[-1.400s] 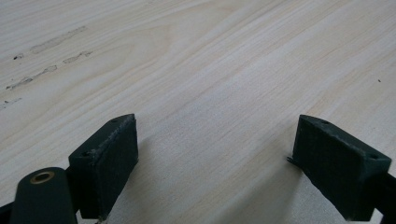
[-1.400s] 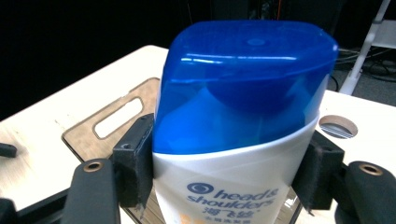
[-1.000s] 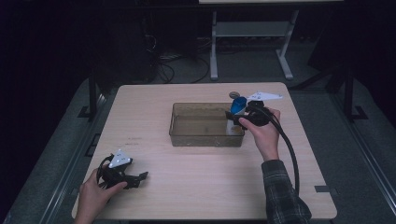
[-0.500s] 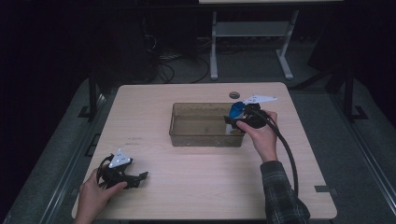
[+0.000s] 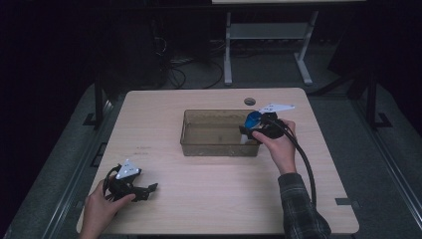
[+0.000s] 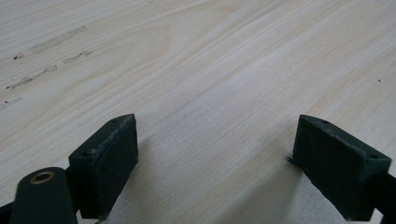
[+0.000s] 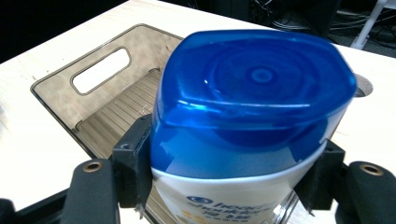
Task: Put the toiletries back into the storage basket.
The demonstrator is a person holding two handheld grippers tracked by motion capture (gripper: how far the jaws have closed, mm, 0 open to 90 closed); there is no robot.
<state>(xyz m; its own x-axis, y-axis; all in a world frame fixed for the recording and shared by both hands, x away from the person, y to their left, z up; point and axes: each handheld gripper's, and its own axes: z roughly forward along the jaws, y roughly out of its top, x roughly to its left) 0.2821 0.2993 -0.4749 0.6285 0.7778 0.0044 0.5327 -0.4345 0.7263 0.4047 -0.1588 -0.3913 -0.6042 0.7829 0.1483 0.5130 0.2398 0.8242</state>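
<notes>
Clamping the blue-capped bottle, the right gripper holds it over the right end of the bin, seemingly mid-placement. Lowering and releasing likely come next. Left gripper rests near-left, jaws apart, empty.

High view looks down toward twelve o'clock over the counter; both gripper views sit close above it.

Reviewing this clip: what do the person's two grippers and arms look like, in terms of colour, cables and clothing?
Both grippers are black. The left gripper and the right gripper each carry a pale grey three-cornered plate on top. In the left gripper view the jaws are blocky black pads with small holes, on arms with brass-coloured eyelets. A thick black cable trails from the right gripper. The right forearm wears a dark plaid sleeve.
</notes>
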